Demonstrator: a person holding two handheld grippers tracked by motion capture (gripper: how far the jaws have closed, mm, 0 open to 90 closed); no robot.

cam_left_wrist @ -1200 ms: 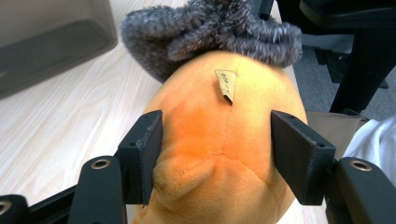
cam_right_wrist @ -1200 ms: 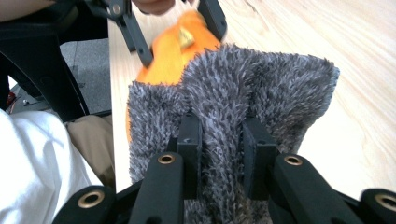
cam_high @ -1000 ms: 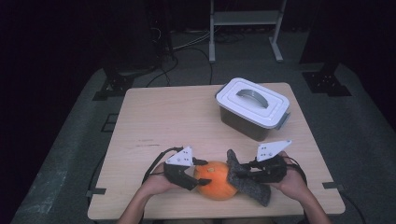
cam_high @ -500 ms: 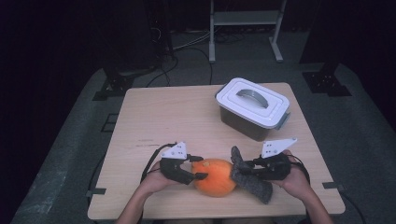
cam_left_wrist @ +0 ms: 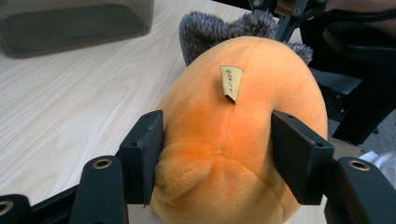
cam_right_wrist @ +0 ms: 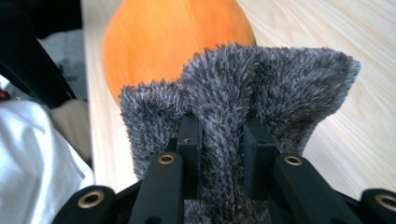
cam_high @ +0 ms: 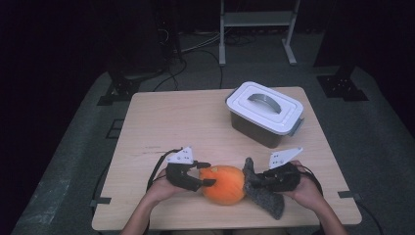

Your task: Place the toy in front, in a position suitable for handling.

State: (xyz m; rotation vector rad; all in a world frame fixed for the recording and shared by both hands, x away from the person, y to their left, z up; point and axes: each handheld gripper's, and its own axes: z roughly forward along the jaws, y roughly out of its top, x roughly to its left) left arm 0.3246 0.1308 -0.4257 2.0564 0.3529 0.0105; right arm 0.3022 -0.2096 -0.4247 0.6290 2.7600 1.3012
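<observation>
A round orange plush lies near the table's front edge, with a small paper tag on it. My left gripper is open, and its jaws straddle the plush's left end, close against both sides. A fuzzy grey cloth lies against the plush's right side. My right gripper is shut on a fold of that cloth, whose edge stands up above the jaws. Behind the cloth, the orange plush shows.
A dark grey storage box with a white handled lid stands at the back right of the wooden table, and its lower wall shows beyond the plush. The person's hands rest at the front edge. Cables trail off the table's left.
The left gripper's jaws have come level around the plush's left end. The right gripper has stayed shut on the grey cloth, which has shifted slightly.
</observation>
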